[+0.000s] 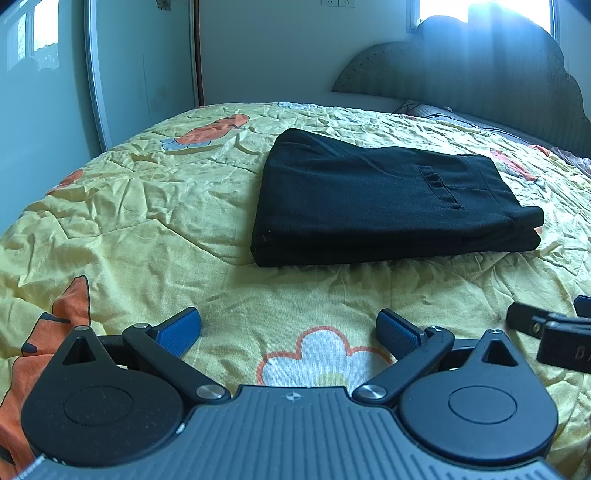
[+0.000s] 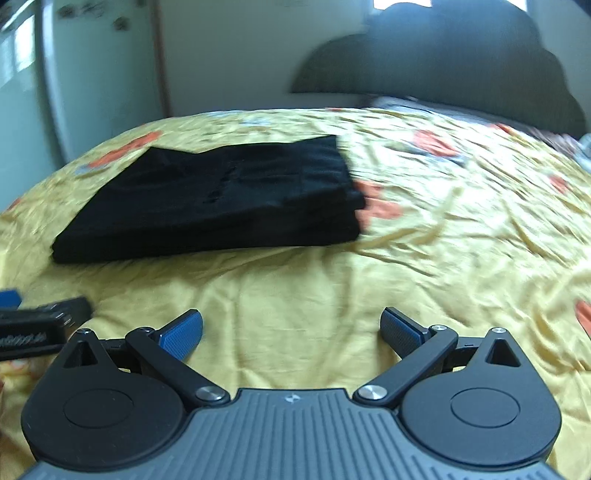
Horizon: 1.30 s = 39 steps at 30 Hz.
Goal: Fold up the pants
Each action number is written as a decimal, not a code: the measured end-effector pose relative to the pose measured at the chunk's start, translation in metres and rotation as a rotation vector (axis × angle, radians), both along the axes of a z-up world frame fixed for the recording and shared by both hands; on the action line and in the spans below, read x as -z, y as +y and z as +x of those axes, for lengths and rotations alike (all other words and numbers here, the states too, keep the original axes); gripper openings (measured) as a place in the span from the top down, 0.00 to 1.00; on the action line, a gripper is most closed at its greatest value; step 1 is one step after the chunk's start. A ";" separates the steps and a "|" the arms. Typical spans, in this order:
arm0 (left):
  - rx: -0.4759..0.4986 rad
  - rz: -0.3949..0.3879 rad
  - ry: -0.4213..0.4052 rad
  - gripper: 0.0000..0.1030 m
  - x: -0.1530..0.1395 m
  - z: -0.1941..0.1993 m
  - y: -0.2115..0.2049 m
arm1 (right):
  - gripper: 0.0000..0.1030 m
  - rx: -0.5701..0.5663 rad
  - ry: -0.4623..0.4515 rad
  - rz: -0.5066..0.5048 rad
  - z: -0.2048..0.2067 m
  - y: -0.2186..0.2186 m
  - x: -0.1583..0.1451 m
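Observation:
Black pants lie folded into a compact rectangle on the yellow flowered bedspread, a back pocket facing up. My left gripper is open and empty, low over the bedspread, well short of the pants' near edge. My right gripper is open and empty too, also short of the folded pants, which sit ahead and to its left. The right wrist view is blurred. Each gripper shows at the edge of the other's view: the right one, the left one.
A dark padded headboard and a pillow stand at the far right of the bed. A pale wardrobe door and wall lie beyond the bed's far left edge. A bright window is behind the headboard.

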State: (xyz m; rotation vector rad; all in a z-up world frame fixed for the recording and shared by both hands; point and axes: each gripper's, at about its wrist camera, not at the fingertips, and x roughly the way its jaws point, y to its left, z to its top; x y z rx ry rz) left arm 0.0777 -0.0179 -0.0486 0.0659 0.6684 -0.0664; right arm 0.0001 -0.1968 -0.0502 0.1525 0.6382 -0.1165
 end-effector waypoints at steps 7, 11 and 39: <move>0.000 -0.001 0.000 0.00 0.000 0.000 0.000 | 0.00 -0.009 0.019 -0.040 0.002 0.005 0.001; 0.000 -0.001 0.000 0.00 0.000 0.000 0.000 | 0.00 -0.009 0.020 -0.041 0.003 0.005 0.001; 0.000 -0.002 -0.001 0.00 0.000 0.000 0.000 | 0.00 -0.009 0.019 -0.040 0.002 0.006 0.000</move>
